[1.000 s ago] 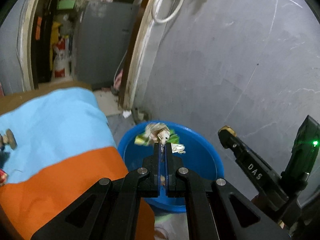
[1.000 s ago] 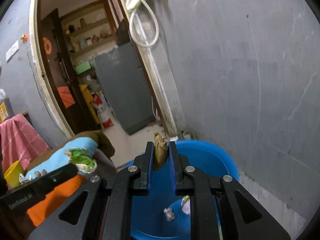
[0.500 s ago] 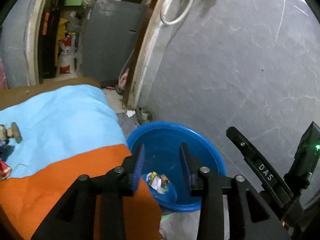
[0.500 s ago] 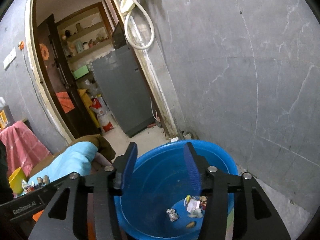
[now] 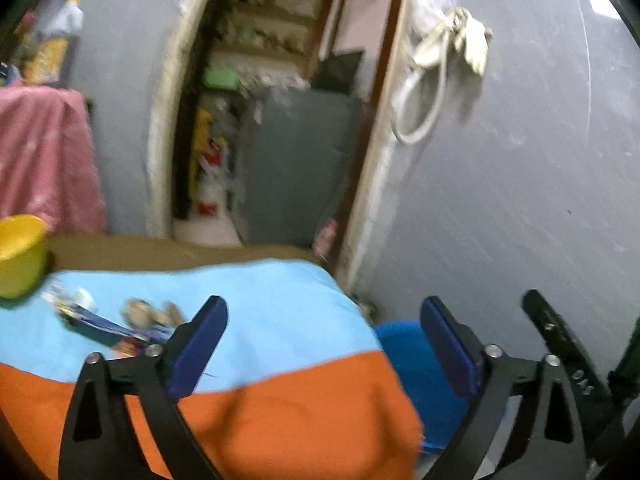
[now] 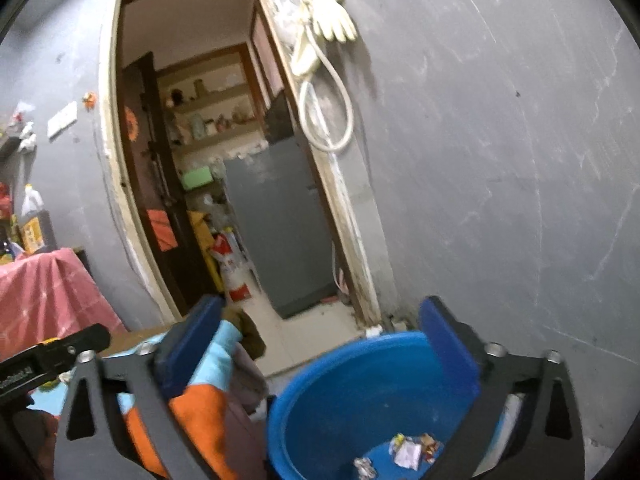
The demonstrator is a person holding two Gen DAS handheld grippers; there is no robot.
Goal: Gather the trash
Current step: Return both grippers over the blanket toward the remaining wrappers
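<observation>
Both grippers stand wide open and empty beside a grey wall (image 6: 500, 160), their jaws having just been opening with nothing between them. The right gripper (image 6: 320, 344) hangs over a blue tub (image 6: 320, 392) on the floor, where crumpled wrappers (image 6: 408, 450) and a foil scrap (image 6: 362, 466) lie together at the bottom. The left gripper (image 5: 322, 340) points across a surface draped in a blue-and-orange cloth (image 5: 280, 320), with only the tub's edge (image 5: 404, 344) showing at the cloth's right side. More trash (image 5: 108, 320) lies on the blue part of the cloth, blurred: flat printed packets and something brownish just beside them, near a yellow cup (image 5: 20, 256) at the left. Behind the surface an open doorway (image 6: 200, 180) shows shelves, a grey cabinet (image 6: 276, 232) and a red-and-white bag on the floor. A pink cloth (image 5: 44, 156) hangs at left, and a pale glove (image 6: 332, 18) and looped hose (image 6: 332, 120) hang on the wall by the door frame.
</observation>
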